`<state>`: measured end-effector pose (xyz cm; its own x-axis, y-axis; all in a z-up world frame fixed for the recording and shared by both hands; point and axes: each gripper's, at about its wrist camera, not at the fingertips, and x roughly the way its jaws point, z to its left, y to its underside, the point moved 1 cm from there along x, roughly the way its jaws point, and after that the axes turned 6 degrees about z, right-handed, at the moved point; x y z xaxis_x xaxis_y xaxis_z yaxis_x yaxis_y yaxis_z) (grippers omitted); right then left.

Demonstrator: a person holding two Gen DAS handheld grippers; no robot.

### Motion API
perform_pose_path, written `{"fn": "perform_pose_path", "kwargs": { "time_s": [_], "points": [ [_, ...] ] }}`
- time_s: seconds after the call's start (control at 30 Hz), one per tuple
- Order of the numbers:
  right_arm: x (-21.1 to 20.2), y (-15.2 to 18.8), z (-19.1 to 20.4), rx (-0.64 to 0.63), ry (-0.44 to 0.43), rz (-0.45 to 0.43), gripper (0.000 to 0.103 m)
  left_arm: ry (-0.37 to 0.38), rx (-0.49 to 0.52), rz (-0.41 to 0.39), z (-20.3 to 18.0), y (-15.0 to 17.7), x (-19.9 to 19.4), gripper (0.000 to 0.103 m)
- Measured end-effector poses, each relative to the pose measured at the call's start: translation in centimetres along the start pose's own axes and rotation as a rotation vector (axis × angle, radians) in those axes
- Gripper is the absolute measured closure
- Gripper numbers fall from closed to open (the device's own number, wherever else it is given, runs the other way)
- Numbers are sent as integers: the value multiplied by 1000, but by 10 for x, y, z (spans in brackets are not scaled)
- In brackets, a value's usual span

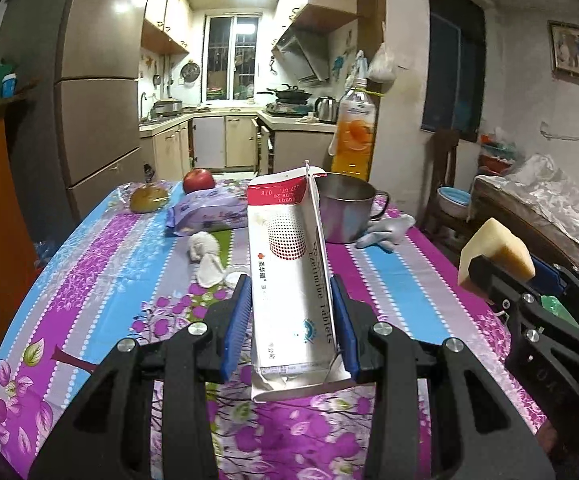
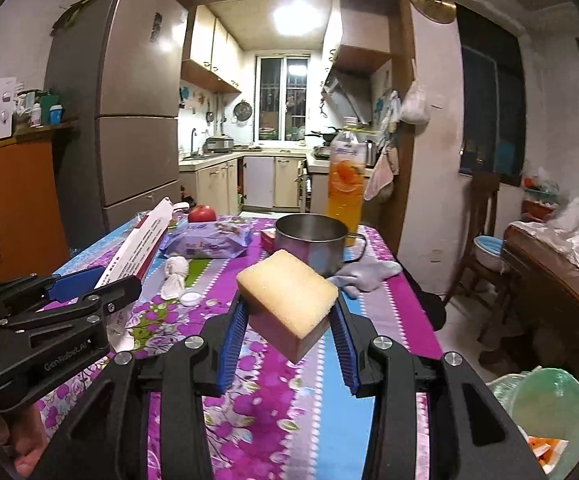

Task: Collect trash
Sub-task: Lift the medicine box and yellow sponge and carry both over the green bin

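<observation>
— Looking along my left gripper (image 1: 292, 312), what do you see between the blue pads?

— I see it clamped on a white and red tablet box (image 1: 289, 272). The box stands upright, a little open at the top, and both pads press on its sides. It is lifted above the flowered tablecloth (image 1: 89, 280). On the table behind it lie a crumpled tissue (image 1: 205, 256), a small white cap (image 1: 234, 278), a purple wipes packet (image 1: 209, 212), an apple (image 1: 199, 180) and a steel pot (image 1: 345, 212). An orange drink bottle (image 1: 355, 132) stands behind the pot. At the right edge my other gripper carries a yellow sponge (image 1: 497, 254).

— And from the right wrist camera?

— My right gripper (image 2: 287, 320) grips the yellow sponge (image 2: 287, 300) by its two sides, tilted, above the table. The tablet box (image 2: 137, 240) shows at the left, held in my left gripper (image 2: 81, 280). A grey glove (image 2: 365, 276) lies just beside the pot (image 2: 311, 240). Low at the right, beside the table, there is a green bag (image 2: 549, 412) with something orange inside; I cannot tell what it is.
</observation>
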<state>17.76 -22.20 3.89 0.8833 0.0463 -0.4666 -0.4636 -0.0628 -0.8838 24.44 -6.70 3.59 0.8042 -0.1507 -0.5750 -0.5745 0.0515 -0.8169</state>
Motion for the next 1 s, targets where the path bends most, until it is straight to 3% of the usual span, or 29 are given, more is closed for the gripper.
{"fn": "perform_pose_path", "kwargs": {
  "time_s": [0.6, 1.0],
  "points": [
    [-65, 20, -77, 64, 144, 2, 61, 87, 94, -14, -75, 1, -13, 65],
    [-104, 39, -172, 147, 293, 46, 61, 234, 197, 5, -165, 3, -7, 65]
  ]
}}
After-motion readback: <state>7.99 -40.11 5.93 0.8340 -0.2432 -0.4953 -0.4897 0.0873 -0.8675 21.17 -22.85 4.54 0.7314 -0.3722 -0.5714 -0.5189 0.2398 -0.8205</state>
